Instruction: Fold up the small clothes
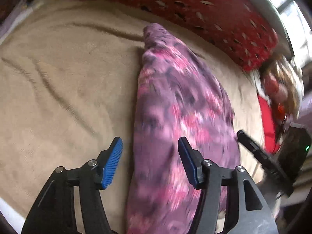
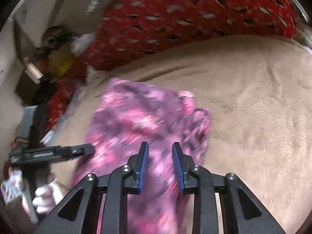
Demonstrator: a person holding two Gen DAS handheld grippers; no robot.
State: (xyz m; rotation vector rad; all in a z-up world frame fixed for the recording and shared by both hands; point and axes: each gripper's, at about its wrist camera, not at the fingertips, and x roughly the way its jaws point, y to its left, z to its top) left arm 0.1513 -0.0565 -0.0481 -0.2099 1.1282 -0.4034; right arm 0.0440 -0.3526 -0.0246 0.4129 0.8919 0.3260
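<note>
Both spread: left gripper [image 1: 150, 161] wide, right gripper [image 2: 160, 167] narrower, above pink-purple garment [image 1: 175, 117]; right view alone shows crumpled hem.

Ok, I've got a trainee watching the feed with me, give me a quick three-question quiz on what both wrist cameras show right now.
1. True or false: the left gripper has its jaws spread wide apart.
2. What does the purple-pink floral garment lie on?
A. a wooden table
B. a beige blanket
C. a tiled floor
3. Fill in: beyond the blanket lies a ____ cover dotted with pale marks.

Key: 1 true. 2 B. 3 red. The right gripper also shows a gap between its blue pads, with the garment seen under them; no grip is visible.
</note>
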